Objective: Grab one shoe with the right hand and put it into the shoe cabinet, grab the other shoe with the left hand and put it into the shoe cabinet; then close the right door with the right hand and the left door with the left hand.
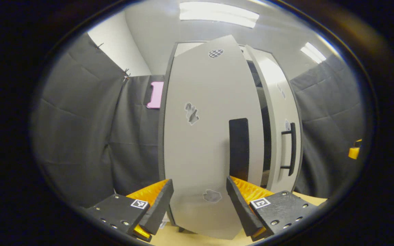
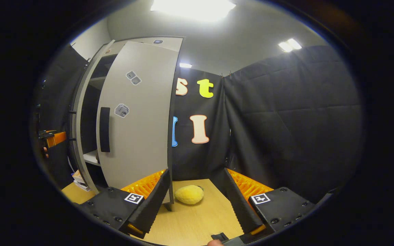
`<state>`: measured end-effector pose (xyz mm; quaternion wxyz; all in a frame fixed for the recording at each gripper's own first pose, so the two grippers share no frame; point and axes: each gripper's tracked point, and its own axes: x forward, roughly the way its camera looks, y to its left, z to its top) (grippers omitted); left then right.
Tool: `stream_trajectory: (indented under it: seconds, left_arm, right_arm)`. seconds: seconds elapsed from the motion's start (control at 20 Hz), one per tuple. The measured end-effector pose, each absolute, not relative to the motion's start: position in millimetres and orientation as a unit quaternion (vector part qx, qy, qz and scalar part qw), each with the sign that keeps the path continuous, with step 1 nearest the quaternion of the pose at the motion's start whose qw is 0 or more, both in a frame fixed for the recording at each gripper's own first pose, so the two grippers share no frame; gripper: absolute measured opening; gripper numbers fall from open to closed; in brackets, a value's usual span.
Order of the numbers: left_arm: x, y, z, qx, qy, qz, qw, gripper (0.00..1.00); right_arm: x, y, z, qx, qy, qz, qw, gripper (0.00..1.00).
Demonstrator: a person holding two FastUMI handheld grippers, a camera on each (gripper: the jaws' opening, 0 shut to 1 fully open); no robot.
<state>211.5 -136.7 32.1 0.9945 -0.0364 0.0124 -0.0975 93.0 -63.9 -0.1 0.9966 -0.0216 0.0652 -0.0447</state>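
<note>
Left gripper view: the left gripper sits at 6 o'clock with its two fingers spread wide and nothing between them; it is released. Directly ahead, between the fingers and rising to 12 o'clock, stands the left door of the shoe cabinet, a grey panel bearing a dark rectangular handle toward 4 o'clock of its face. The door does not lie flush: a dark gap shows between its right edge and the right door. The right door, at 3 o'clock, carries a black bar handle and is also ajar. An orange part of the other tool shows far out at 3 o'clock. The wooden floor shows at 6 o'clock.

Right gripper view: the right gripper sits at 6 o'clock, fingers apart and empty; it too is released. The right door stands at 10 o'clock, partly open, with a dark opening and a pale shelf visible to its left. No shoe can be made out with certainty inside the opening. A yellow plush object lies on the wooden floor between the fingers, close beside the door's lower corner. The left gripper appears at 9 o'clock.
</note>
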Motion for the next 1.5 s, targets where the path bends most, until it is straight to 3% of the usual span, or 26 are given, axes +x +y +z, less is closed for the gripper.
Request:
stream_trajectory:
  seconds: [0.05,0.15,0.25,0.6,0.8,0.85,0.95,1.5]
  left_arm:
    - [208.1,-134.0,34.8,-0.028,0.005,-0.089,0.996,0.97]
    - [205.9,-138.7,38.0,-0.014,0.001,-0.085,0.996,0.84]
    - [202.4,-139.4,37.3,-0.019,0.004,-0.086,0.996,0.97]
    - [196.9,-127.6,39.4,-0.018,0.013,-0.064,0.998,0.95]
    - [147.3,-100.0,51.8,0.009,0.009,-0.049,0.999,0.91]
    - [130.4,-94.1,54.8,0.013,0.010,-0.048,0.999,0.97]
    - [103.9,-80.7,57.7,0.019,0.013,-0.041,0.999,0.97]
    - [12.4,-42.7,48.0,0.029,0.019,-0.032,0.999,0.97]
  right_arm:
    - [91.9,-69.1,-2.6,-0.021,0.067,-0.048,0.996,0.98]
    - [90.4,-76.4,-5.5,-0.018,0.071,-0.050,0.996,0.98]
    - [90.2,-76.8,-8.5,-0.013,0.075,-0.045,0.996,0.98]
    - [96.1,-53.0,-7.0,-0.010,0.067,0.002,0.998,0.98]
    - [94.5,-26.3,1.0,-0.001,0.052,0.048,0.998,0.98]
    - [91.4,-20.8,2.1,-0.001,0.050,0.056,0.997,0.98]
    - [82.3,-11.1,8.1,-0.005,0.040,0.072,0.997,0.98]
    - [30.6,-1.2,13.0,0.003,0.021,0.082,0.996,0.97]
